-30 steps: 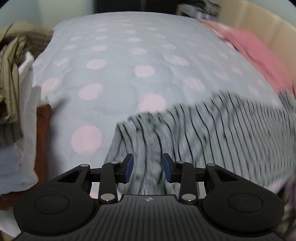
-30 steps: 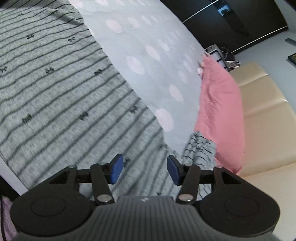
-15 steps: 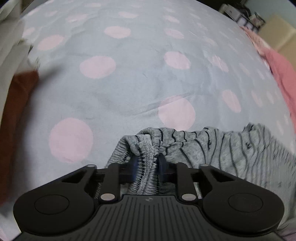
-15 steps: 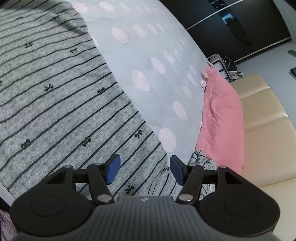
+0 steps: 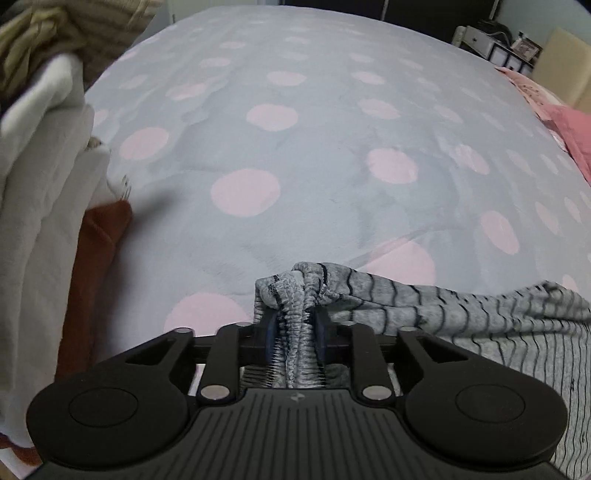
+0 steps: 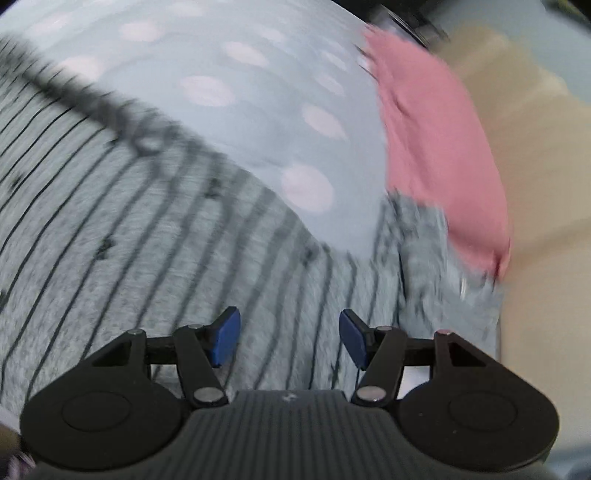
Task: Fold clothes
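A grey garment with thin black stripes [image 5: 461,314] lies on a pale blue bed cover with pink dots [image 5: 295,166]. My left gripper [image 5: 294,338] is shut on a bunched ribbed edge of this garment, lifted a little off the cover, and the cloth trails away to the right. In the right wrist view the same striped garment [image 6: 129,229] spreads flat over the left and lower part of the bed. My right gripper [image 6: 290,341] hovers open just above it, nothing between its blue pads. That view is blurred by motion.
A heap of clothes sits at the left: white cloth [image 5: 40,184], a rust-brown piece [image 5: 96,266] and tan striped fabric [image 5: 74,29]. A pink pillow [image 6: 439,140] lies along the right side against a beige padded headboard [image 6: 535,166]. Dark furniture stands beyond the bed.
My left gripper went from open over the striped garment to shut on its ribbed edge and pulled it up. The right gripper stayed open and swung, so the pillow moved toward centre.
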A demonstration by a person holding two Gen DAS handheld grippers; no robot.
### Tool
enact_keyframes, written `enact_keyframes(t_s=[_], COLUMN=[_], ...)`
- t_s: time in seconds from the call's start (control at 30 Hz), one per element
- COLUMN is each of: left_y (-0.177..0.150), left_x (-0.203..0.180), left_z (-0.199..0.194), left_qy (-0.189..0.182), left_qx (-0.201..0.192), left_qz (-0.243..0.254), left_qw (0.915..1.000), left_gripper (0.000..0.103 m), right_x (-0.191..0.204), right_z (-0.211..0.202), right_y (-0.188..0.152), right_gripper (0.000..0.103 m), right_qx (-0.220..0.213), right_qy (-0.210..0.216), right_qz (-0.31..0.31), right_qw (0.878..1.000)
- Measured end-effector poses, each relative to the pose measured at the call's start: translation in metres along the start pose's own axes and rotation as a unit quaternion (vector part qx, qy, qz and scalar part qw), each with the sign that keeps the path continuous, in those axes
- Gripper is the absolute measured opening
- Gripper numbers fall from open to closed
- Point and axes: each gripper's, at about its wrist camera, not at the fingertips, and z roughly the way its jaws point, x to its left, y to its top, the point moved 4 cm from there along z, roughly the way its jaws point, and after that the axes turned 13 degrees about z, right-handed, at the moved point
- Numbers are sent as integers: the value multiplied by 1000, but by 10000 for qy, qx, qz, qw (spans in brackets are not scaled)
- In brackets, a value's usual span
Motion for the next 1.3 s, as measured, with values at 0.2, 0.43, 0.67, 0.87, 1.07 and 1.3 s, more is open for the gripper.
enact_keyframes(t_s=[0.2, 0.43, 0.67, 0.87, 1.07, 1.3], left_y=[1, 1, 13, 16, 12, 10], left_x=[-14, -26, -65, -111, -151, -163], left_z=[-36, -67, -77, -78, -72, -71], left_qy=[230, 74, -120, -341, -466, -508], left_qx=[-401, -528, -544, -483, -383, -382], left_qz=[230, -253, -56, 237, 674, 801], left_qw=[9987, 9983, 9984, 9980, 9959, 9948], left_gripper=[38, 39, 43, 45, 45, 45], right_x=[-67, -139, -158, -142, -108, -112], right_z=[14, 30, 41, 65, 79, 57], right_y=[-28, -63, -104, -92, -61, -41], right_gripper=[64, 64, 63, 63, 34, 14], right_qx=[414, 861, 986, 851, 754, 419], right_qy=[277, 620, 1304, 1699, 1887, 1935], right_qz=[1772, 3681, 4430, 4534, 4096, 4153], right_qw=[9829, 9237, 8815, 8708, 8893, 8879])
